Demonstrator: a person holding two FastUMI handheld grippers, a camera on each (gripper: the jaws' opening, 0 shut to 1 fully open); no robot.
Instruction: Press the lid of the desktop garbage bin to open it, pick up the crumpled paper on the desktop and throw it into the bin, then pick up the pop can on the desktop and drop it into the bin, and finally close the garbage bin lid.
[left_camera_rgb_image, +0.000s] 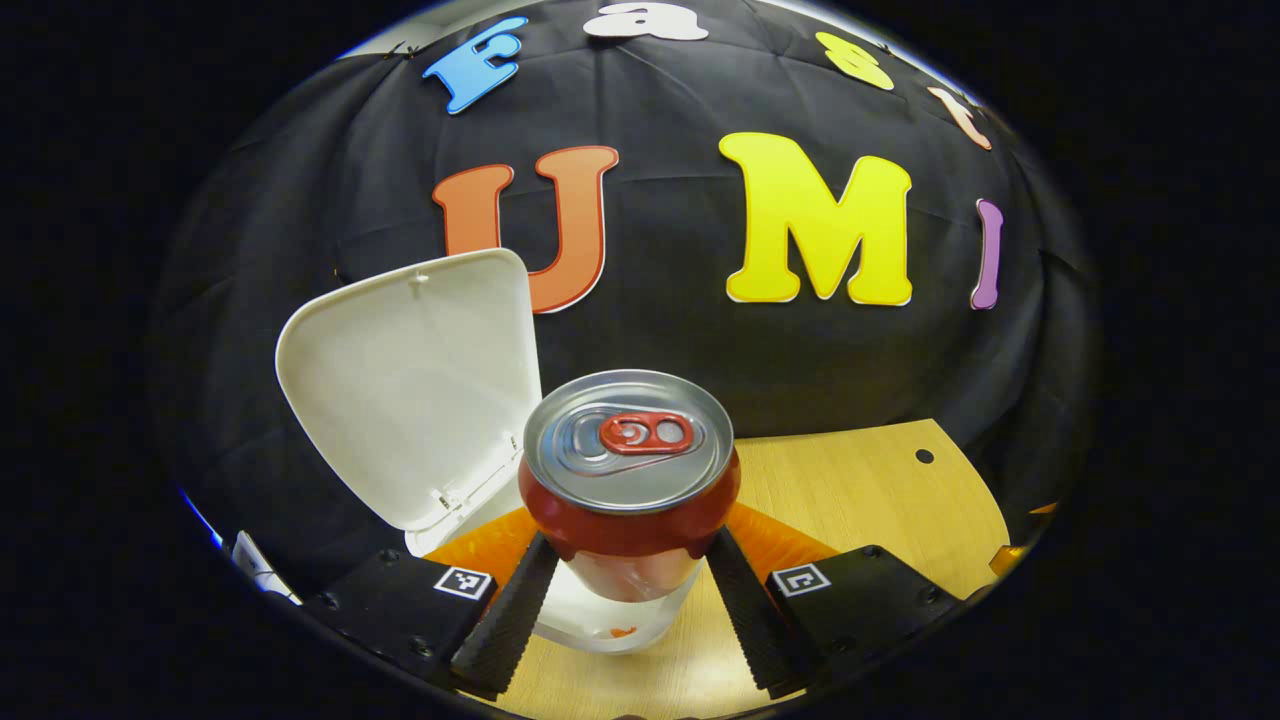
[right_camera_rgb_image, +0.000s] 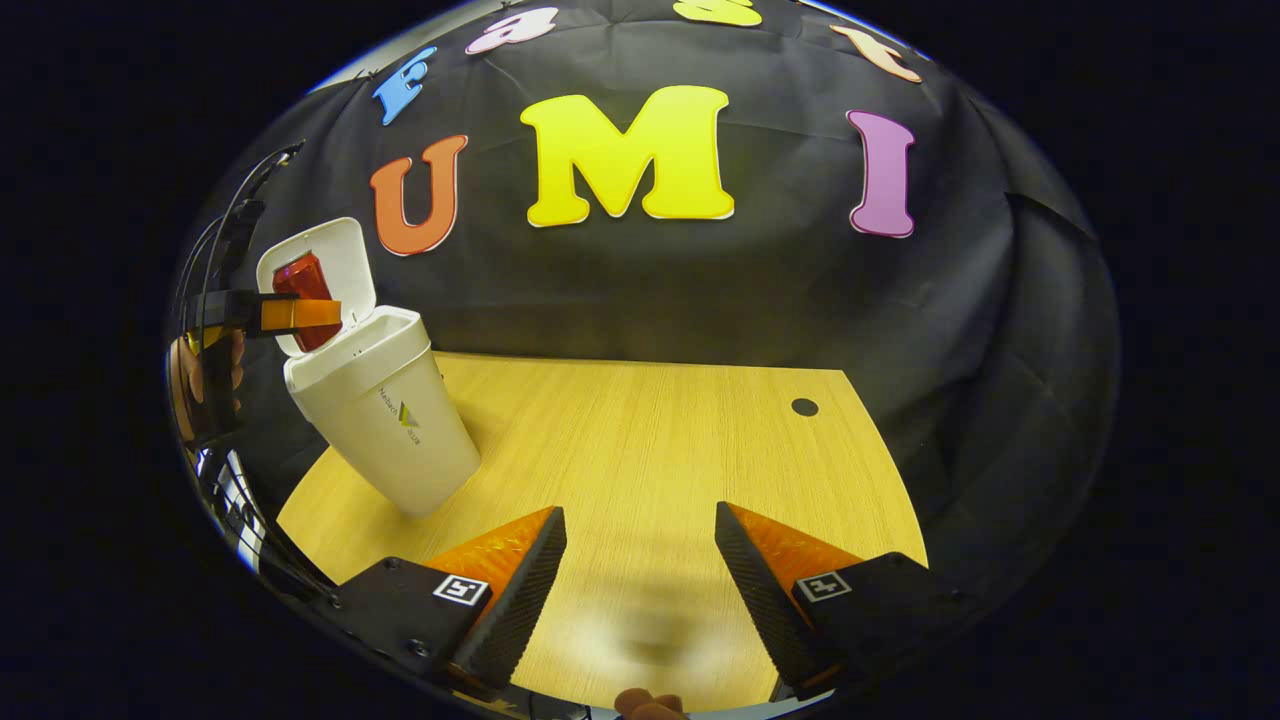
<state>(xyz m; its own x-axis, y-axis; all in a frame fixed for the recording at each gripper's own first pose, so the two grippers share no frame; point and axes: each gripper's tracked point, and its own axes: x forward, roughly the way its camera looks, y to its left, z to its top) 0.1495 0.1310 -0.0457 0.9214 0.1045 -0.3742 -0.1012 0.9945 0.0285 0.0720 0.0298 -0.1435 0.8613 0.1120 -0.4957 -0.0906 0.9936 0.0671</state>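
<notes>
Pop can (left_camera_rgb_image: 630, 470), red-bodied with a silver top and a red pull tab, stands upright between the two fingers of the left hand-held gripper (left_camera_rgb_image: 628, 590), which press against its sides and hold it clamped. In the left gripper view the can hangs above the open mouth of the white desktop garbage bin (left_camera_rgb_image: 600, 620), whose rim shows pale beneath it. The bin's lid (left_camera_rgb_image: 410, 385) is swung up and back, its smooth white inner face turned toward the camera, just left of the can. In the right gripper view the same bin (right_camera_rgb_image: 385, 420) stands on the wooden counter (right_camera_rgb_image: 650, 450) at the left, leaning in the fisheye, with a small mark on its side; the can (right_camera_rgb_image: 303, 285) shows red against the raised lid (right_camera_rgb_image: 335, 255), held from the left over the opening. The right hand-held gripper (right_camera_rgb_image: 640, 575) hovers low over bare counter, well apart from the bin, its fingers spread wide with nothing between them.
</notes>
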